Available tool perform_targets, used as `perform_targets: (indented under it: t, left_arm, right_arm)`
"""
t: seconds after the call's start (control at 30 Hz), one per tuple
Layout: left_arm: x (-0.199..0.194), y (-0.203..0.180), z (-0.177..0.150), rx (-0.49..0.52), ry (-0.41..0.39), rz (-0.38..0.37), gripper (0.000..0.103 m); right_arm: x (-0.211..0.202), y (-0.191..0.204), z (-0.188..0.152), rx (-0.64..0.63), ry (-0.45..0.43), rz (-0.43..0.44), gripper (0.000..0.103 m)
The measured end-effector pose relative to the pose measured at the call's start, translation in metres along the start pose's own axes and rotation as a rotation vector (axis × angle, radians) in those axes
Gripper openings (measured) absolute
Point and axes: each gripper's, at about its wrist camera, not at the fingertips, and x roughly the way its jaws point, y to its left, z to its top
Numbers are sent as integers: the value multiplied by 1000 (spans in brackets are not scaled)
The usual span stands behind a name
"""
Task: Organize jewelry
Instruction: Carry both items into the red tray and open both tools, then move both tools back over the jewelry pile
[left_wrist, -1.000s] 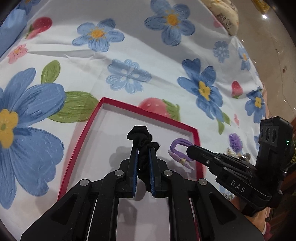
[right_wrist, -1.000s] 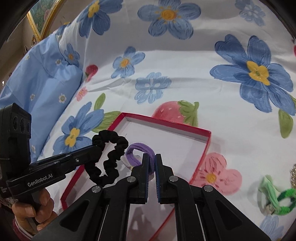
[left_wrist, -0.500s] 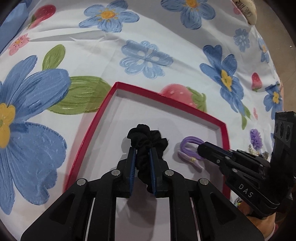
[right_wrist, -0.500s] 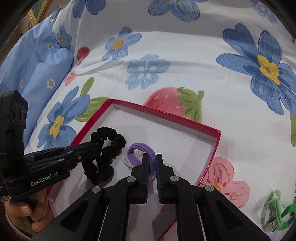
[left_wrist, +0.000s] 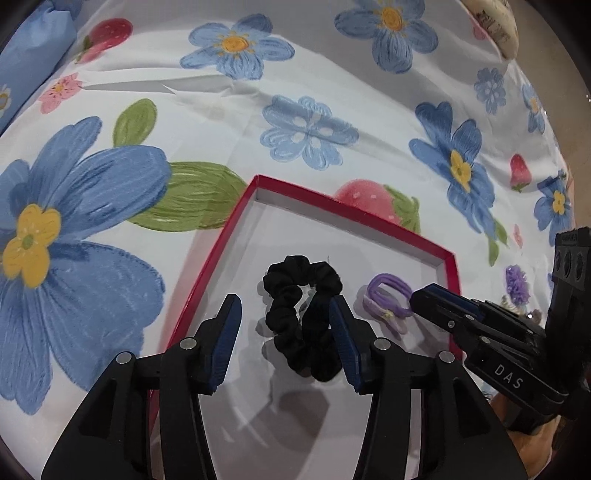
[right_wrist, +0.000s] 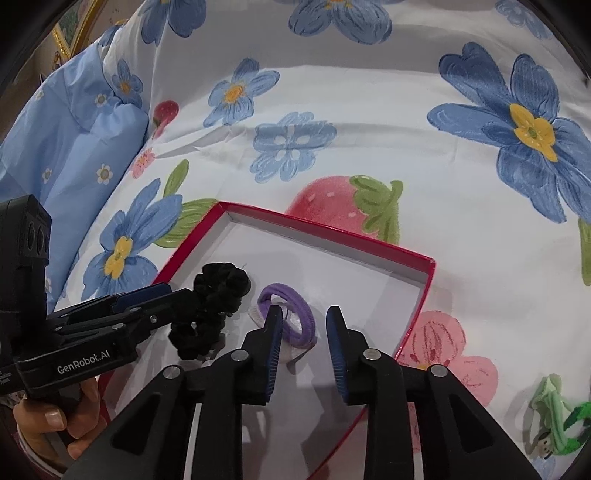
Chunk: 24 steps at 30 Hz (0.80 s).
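Observation:
A red-rimmed box with a white floor lies on the flowered bedsheet. A black scrunchie rests on its floor between the fingers of my left gripper. Those jaws are opening, and their blue pads no longer squeeze the scrunchie. Just to its right lies a purple hair tie, with my right gripper at its edge. In the right wrist view the purple hair tie lies on the box floor between the opening jaws of my right gripper, unpressed. The scrunchie and left gripper sit to its left.
Green hair ties lie on the sheet right of the box, and a purple flower piece lies beyond the box's right wall. A blue pillow rises at far left. A person's hand holds the left gripper's handle.
Both grippers sank toward the box floor, then spread their jaws. The black scrunchie and the purple hair tie, gripped before, now lie loose in the box.

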Motion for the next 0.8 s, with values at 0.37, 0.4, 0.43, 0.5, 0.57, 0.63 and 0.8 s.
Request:
perform_targets:
  t: [0.37, 0.4, 0.43, 0.5, 0.57, 0.63, 0.8]
  left_arm:
    - [-42, -14, -16, -7, -42, -46, 55]
    - [-44, -18, -18, -4, -44, -53, 58]
    - [-48, -23, -20, 2, -47, -63, 60]
    - [-53, -32, -25, 15, -48, -77, 62]
    - [-56, -43, -29, 33, -45, -93, 62]
    - [-59, -53, -33, 49, -44, -101, 62]
    - [-62, -80, -43, 89, -38, -113, 62]
  right_arm:
    - [-59, -8, -19, 53, -93, 50, 47]
    - [-63, -10, -21, 58, -98, 50, 47]
    - [-71, -13, -26, 67, -107, 46, 47]
    - [-82, -20, -32, 78, -117, 38, 47]
    - [-93, -27, -38, 94, -130, 30, 47]
    - [-106, -36, -47, 112, -145, 19, 47]
    - [-133, -59, -69, 159, -166, -11, 47]
